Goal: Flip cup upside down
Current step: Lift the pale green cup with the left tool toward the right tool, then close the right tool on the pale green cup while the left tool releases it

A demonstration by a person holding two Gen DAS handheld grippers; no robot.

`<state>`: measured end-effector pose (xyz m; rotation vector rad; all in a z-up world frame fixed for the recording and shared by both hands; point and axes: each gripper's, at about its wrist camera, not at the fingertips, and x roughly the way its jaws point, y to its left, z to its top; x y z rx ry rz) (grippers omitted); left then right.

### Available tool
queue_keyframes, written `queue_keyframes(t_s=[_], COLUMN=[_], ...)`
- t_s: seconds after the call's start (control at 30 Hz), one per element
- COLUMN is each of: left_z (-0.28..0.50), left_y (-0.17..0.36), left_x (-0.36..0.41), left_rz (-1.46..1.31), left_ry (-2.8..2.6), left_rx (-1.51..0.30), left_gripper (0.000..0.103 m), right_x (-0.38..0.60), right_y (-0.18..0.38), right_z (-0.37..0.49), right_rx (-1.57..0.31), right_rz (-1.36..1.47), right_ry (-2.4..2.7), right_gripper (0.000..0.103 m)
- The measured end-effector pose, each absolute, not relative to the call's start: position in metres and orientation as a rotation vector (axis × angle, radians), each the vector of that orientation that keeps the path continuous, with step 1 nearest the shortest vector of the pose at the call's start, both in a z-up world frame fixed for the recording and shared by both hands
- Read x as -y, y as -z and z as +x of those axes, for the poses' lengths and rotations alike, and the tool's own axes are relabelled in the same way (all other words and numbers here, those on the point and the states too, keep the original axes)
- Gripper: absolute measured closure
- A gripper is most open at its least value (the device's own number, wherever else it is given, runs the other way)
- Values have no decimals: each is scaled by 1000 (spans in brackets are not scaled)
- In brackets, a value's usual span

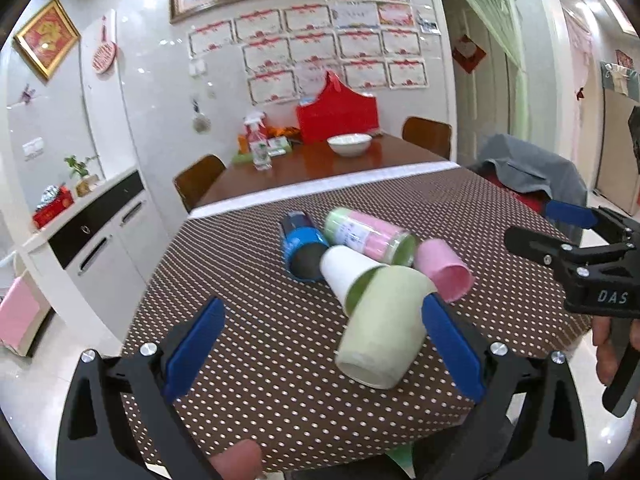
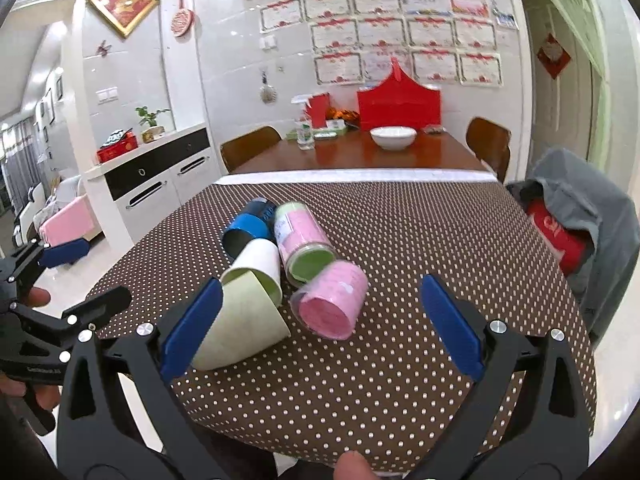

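Observation:
Several cups lie on their sides on the dotted brown tablecloth (image 1: 280, 360): a pale green cup (image 1: 382, 328) nearest, a white cup with green inside (image 1: 348, 272) partly nested in it, a blue-banded dark cup (image 1: 302, 246), a pink-and-green cup (image 1: 368, 234) and a pink cup (image 1: 444, 272). My left gripper (image 1: 324, 354) is open; its right finger is next to the pale green cup. My right gripper (image 2: 320, 326) is open above the table's near edge, with the pale green cup (image 2: 240, 324) by its left finger and the pink cup (image 2: 332, 304) between its fingers further off.
The right gripper also shows in the left wrist view (image 1: 580, 248), off the table's right side. Behind the cloth, a wooden table holds a white bowl (image 2: 392, 136), a spray bottle (image 2: 305, 128) and a red box (image 2: 398, 106). A chair with grey cloth (image 2: 580, 208) stands at the right.

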<state>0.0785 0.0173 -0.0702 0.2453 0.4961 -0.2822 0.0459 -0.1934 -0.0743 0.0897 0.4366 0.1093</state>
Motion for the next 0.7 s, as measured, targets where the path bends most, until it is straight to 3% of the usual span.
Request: queue_keyframes(t_s=[0.2, 0.7], left_z=[74, 74], left_y=[69, 87], left_x=[-30, -47], left_rz=[210, 196], left_ry=[242, 201], left_rx=[-466, -507], left_gripper=[6, 6], right_x=[175, 147], right_y=[69, 82], right_z=[44, 90], right_rx=[-314, -508], right_rz=[-68, -353], right_ry=[-231, -547], right_gripper=[6, 6])
